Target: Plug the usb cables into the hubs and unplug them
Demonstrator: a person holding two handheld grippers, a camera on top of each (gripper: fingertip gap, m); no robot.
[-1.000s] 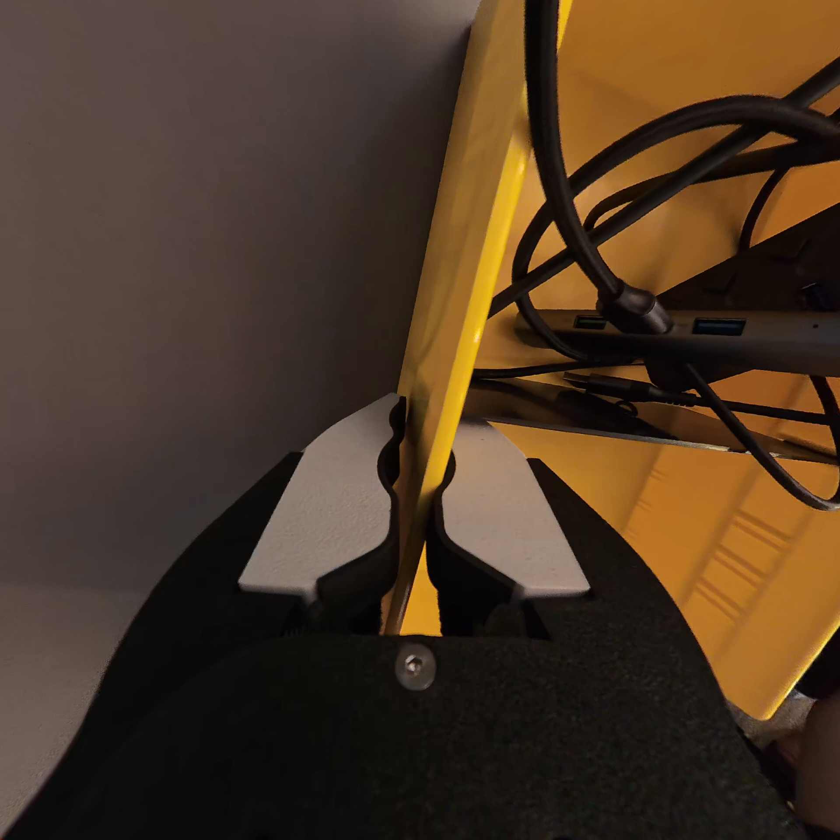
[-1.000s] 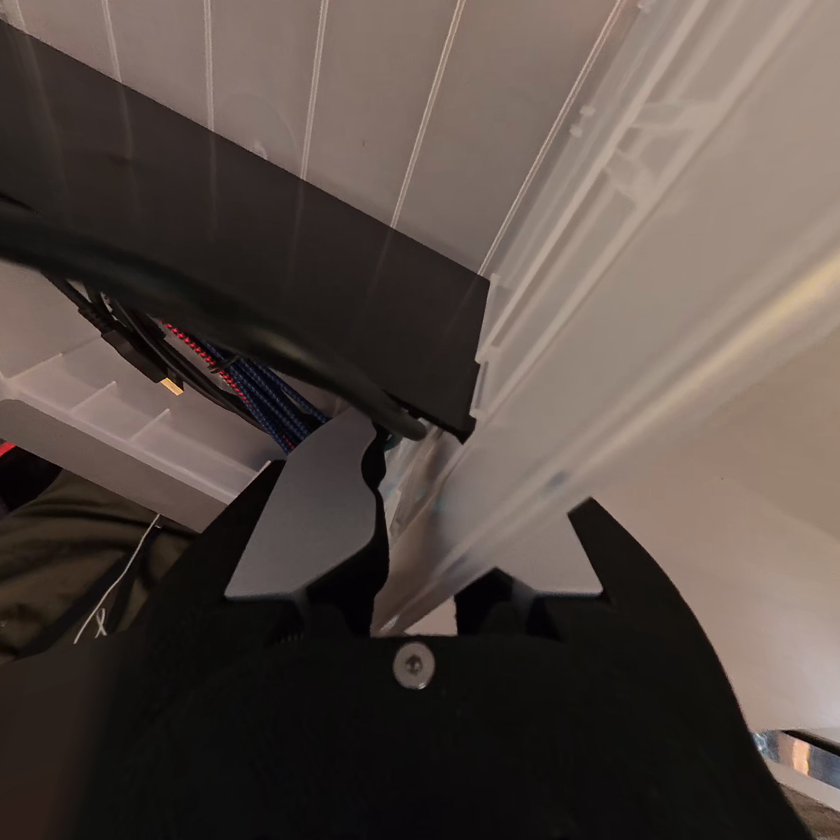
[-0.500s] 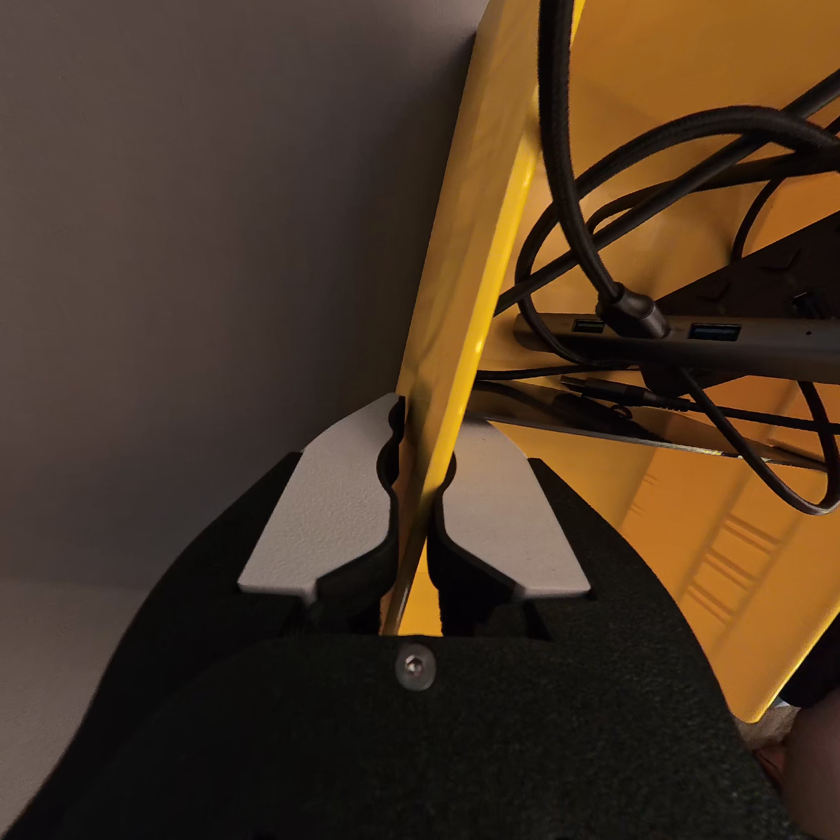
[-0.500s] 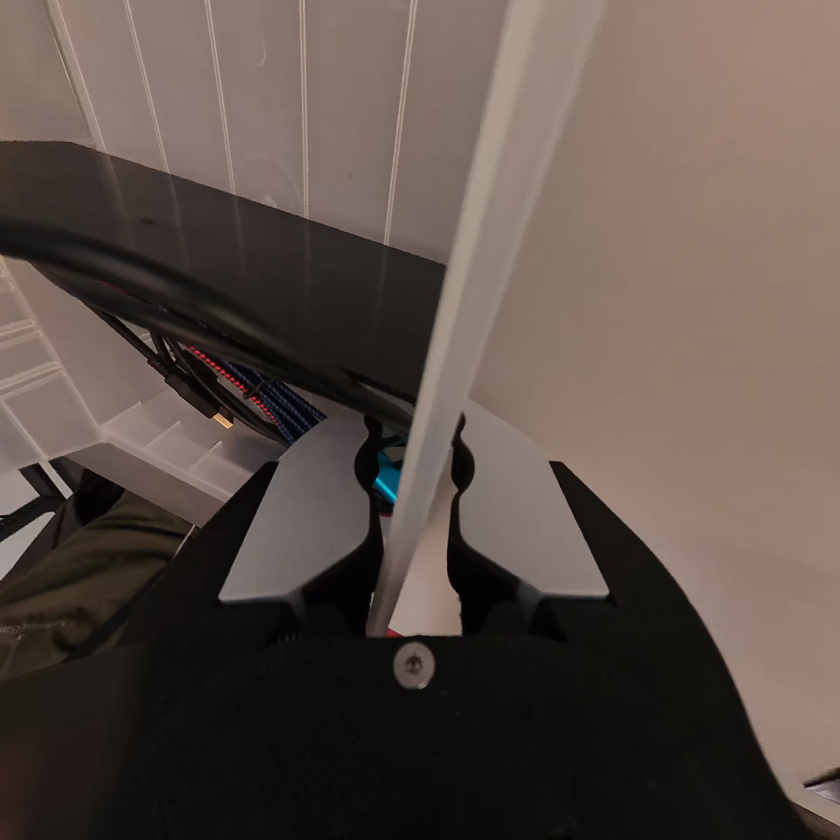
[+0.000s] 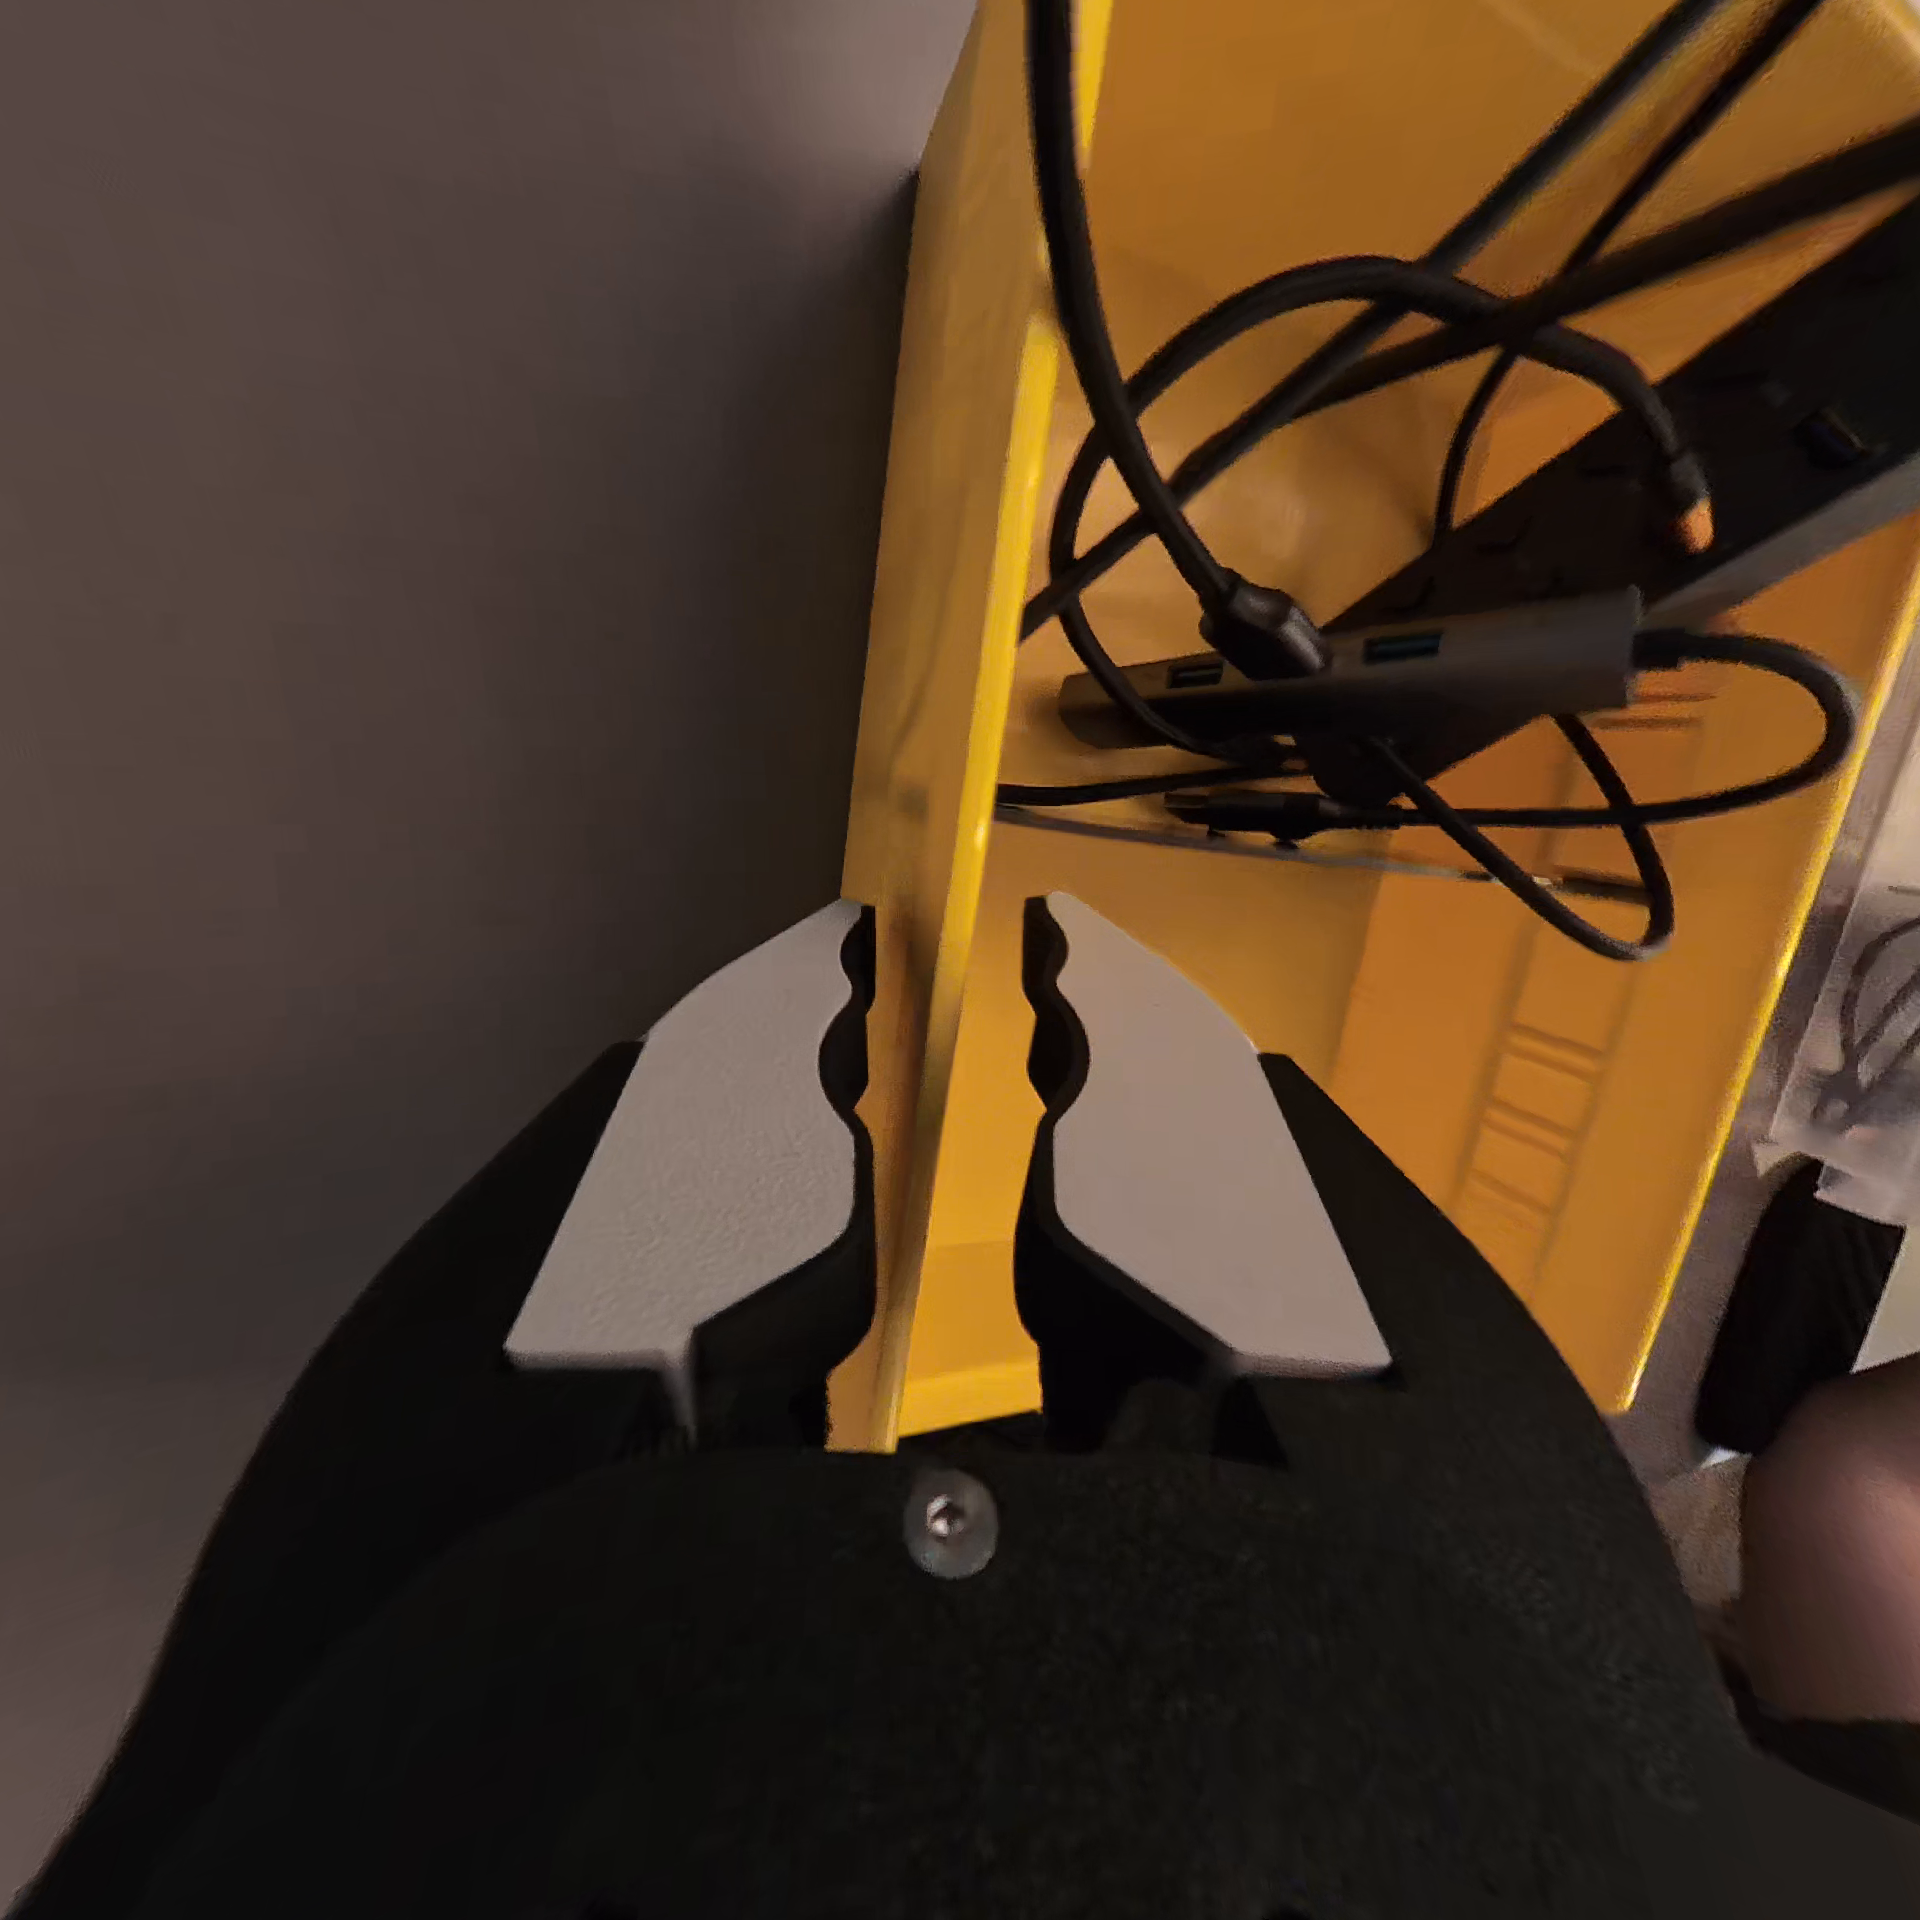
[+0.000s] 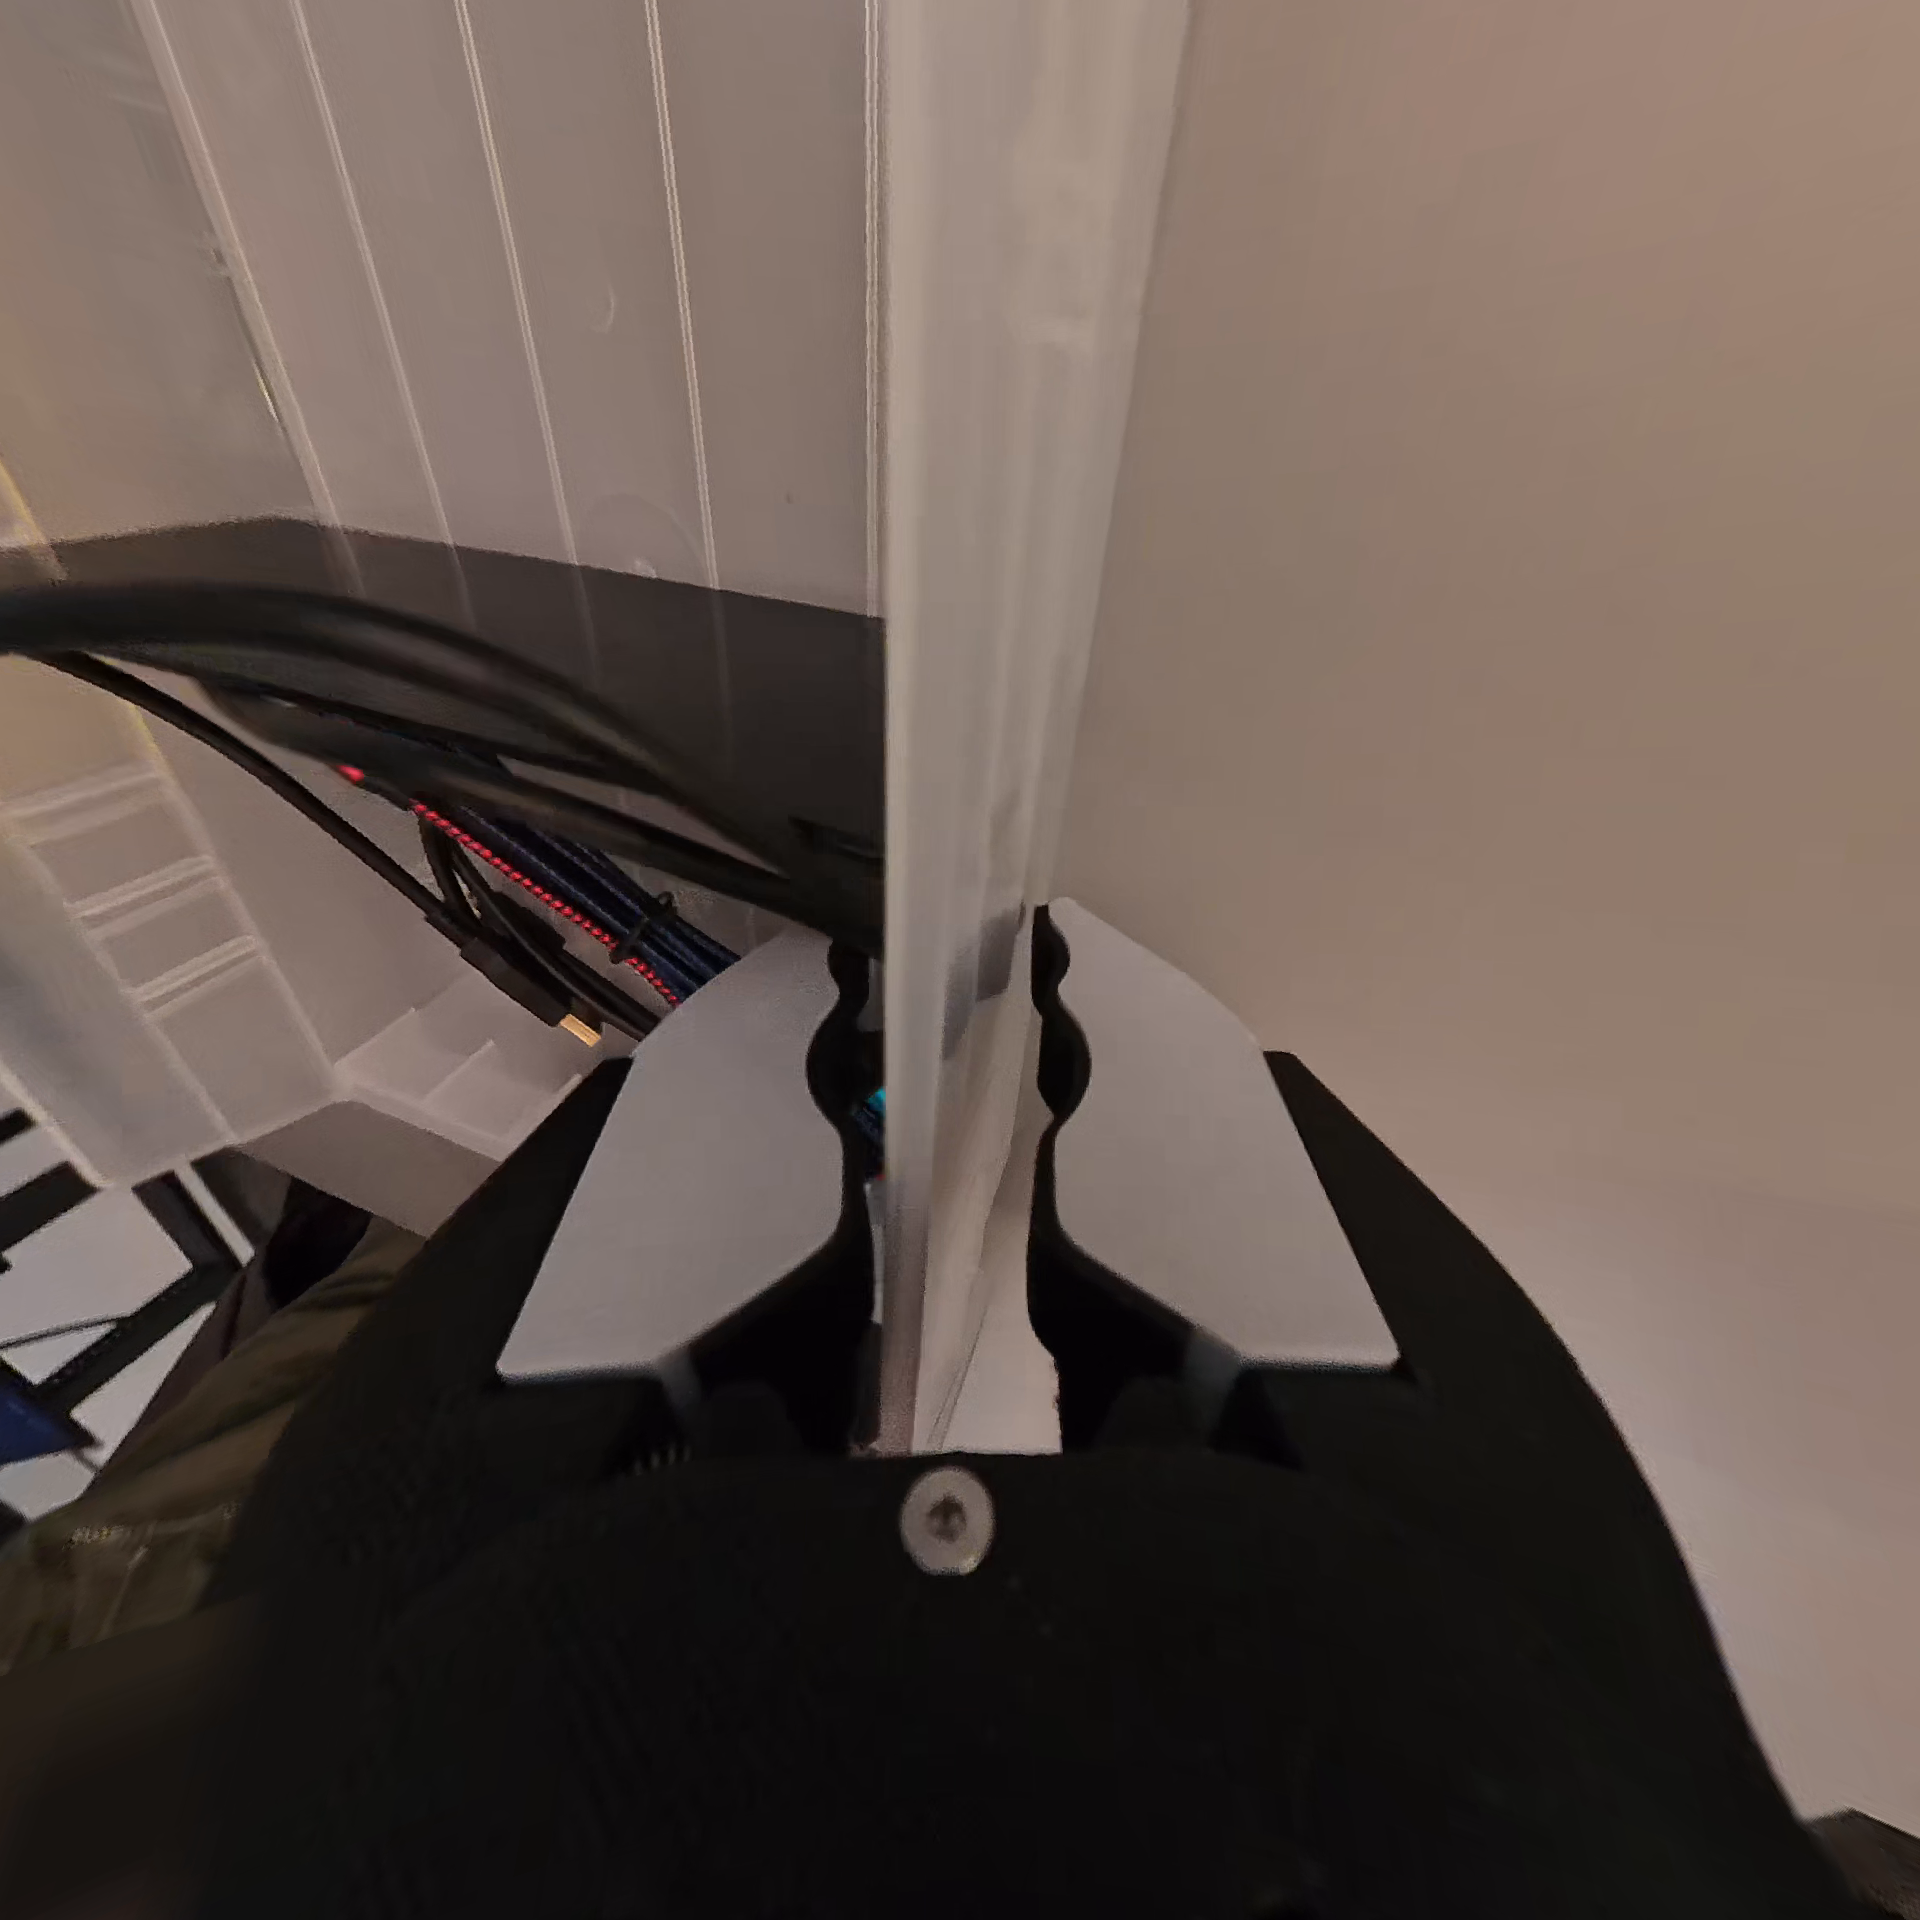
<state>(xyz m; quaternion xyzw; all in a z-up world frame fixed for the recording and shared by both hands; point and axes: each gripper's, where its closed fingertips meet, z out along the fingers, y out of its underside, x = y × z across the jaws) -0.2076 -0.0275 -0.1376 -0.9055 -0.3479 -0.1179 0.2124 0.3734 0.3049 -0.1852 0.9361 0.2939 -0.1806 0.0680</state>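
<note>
In the left wrist view, my left gripper [image 5: 951, 914] is open around the side wall of a yellow bin [image 5: 966, 520]. There is a clear gap between the wall and the right pad. Inside the bin lies a grey USB hub [image 5: 1455, 675] with a black cable plug [image 5: 1262, 629] in one port and black cables looped over it. A loose black plug [image 5: 1247, 805] lies just below the hub. In the right wrist view, my right gripper [image 6: 940, 925] is open astride the wall of a clear plastic bin [image 6: 997, 520]. The pads do not grip it.
The clear bin holds a black flat slab [image 6: 623, 644], thick black cables, a bundle of blue and red braided cables [image 6: 582, 894] and a gold-tipped plug [image 6: 577, 1023]. A person's hand [image 5: 1849, 1507] shows at the lower right. Pale wall lies left of the yellow bin. Some 65 cm of space lies between my two pairs of fingers.
My left gripper was shut on the yellow bin wall and has now opened off it. My right gripper has turned so that the clear wall stands upright between its fingers, and its jaws have widened.
</note>
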